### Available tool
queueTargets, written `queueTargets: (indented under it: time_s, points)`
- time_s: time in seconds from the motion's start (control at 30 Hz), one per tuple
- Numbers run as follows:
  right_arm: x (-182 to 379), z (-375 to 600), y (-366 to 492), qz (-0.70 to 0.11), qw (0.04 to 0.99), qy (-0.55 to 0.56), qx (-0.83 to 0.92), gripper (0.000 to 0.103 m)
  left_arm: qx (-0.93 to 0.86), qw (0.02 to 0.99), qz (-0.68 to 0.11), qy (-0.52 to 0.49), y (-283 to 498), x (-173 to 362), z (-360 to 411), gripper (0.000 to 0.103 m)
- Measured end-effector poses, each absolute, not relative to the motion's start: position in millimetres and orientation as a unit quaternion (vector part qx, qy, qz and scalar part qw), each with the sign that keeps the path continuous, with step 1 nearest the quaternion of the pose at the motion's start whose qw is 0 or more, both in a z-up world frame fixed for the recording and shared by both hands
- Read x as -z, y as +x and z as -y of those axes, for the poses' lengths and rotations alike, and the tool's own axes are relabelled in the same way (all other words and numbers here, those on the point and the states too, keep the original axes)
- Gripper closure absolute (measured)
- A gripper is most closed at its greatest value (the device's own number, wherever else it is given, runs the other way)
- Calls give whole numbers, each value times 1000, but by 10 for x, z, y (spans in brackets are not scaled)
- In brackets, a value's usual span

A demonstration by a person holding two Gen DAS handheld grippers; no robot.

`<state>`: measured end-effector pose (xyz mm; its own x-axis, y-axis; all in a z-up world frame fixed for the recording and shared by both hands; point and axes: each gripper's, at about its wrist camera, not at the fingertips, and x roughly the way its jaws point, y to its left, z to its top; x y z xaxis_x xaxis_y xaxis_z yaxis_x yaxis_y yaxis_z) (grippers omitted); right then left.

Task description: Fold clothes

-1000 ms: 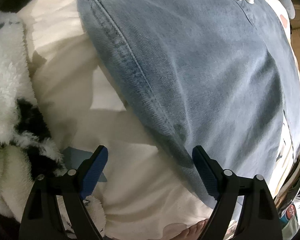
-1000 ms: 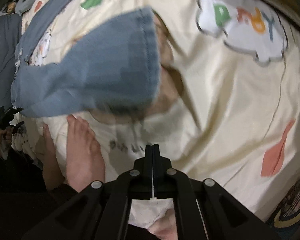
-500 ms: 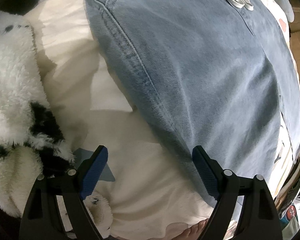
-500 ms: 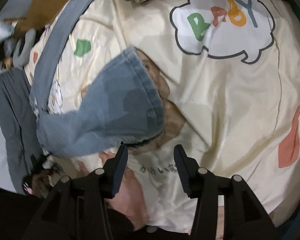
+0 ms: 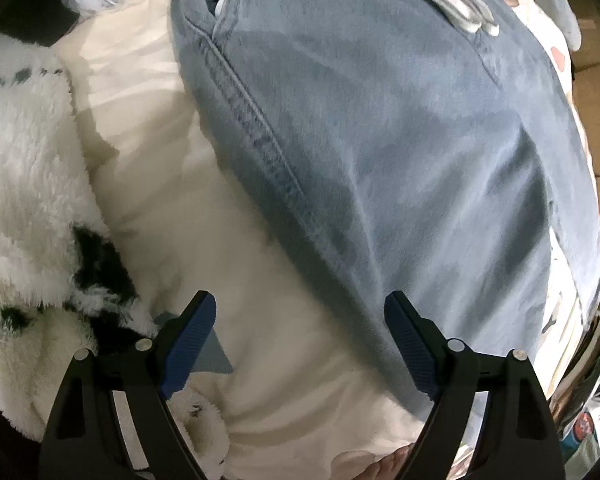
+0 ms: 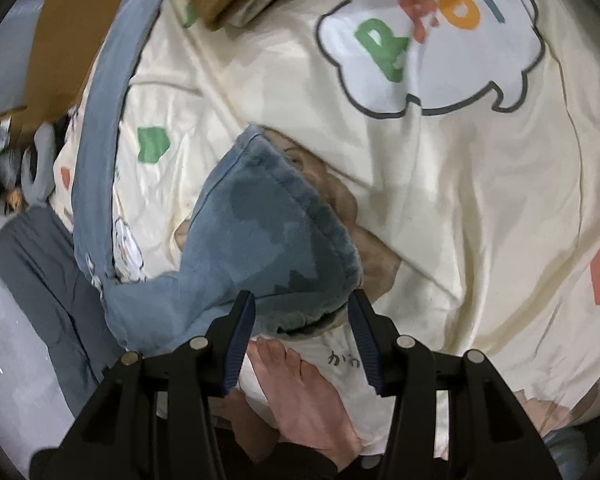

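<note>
Light blue denim trousers [image 5: 400, 132] lie spread over a cream cloth [image 5: 228, 248], their side seam running down the middle of the left wrist view. A white drawstring [image 5: 456, 4] shows at the waist, top right. My left gripper [image 5: 300, 340] is open above the cream cloth, its right finger at the denim's edge. In the right wrist view a denim leg end [image 6: 268, 248] lies on a cream blanket [image 6: 440, 216] printed with "BABY". My right gripper [image 6: 302, 336] is open just short of the leg's hem, nothing between its fingers.
A fluffy white and black garment [image 5: 32, 208] lies at the left. A person's bare foot [image 6: 300, 396] rests on the blanket just below my right gripper, and toes [image 5: 388, 468] show at the bottom edge. Brown cardboard [image 6: 64, 40] and grey fabric [image 6: 40, 272] lie at the left.
My right gripper went from shut to open and came down close to the denim leg's hem. The left gripper stayed open and drifted slightly, the trousers sliding a little right in view.
</note>
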<state>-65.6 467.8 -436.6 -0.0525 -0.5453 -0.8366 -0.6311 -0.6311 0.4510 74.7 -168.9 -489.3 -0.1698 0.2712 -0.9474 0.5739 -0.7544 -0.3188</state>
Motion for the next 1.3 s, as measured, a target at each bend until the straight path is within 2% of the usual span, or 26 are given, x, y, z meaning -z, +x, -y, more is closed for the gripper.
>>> queueTargets:
  time_s: [0.23, 0.63, 0.83, 0.9, 0.93, 1.07, 1.13, 1.23, 1.3]
  points:
    - [4419, -4727, -734, -454, 56, -678, -576, 56, 688, 112, -327, 638, 721, 4947, 1652, 17]
    - [4701, -4506, -517, -438, 63, -734, -516, 56, 675, 110, -321, 655, 818, 5141, 1478, 17]
    - [4811, -4479, -367, -478, 55, -721, -499, 56, 671, 111, -333, 653, 902, 5231, 1454, 17]
    - [4829, -4473, -345, -487, 49, -716, -499, 69, 668, 112, -345, 649, 937, 5261, 1451, 17]
    - [4820, -4470, -337, -482, 48, -716, -502, 90, 668, 112, -350, 647, 956, 5269, 1446, 17]
    - [4686, -4490, -279, -459, 34, -719, -522, 93, 669, 110, -359, 641, 786, 5272, 1369, 18]
    - [4607, -4516, -217, -445, 29, -724, -527, 93, 668, 112, -363, 640, 756, 5283, 1357, 22]
    - [4497, -4517, -107, -421, 18, -735, -532, 93, 663, 121, -374, 638, 799, 5314, 1376, 31]
    - [4446, -4476, -19, -402, 7, -745, -532, 94, 661, 126, -383, 633, 835, 5328, 1401, 44]
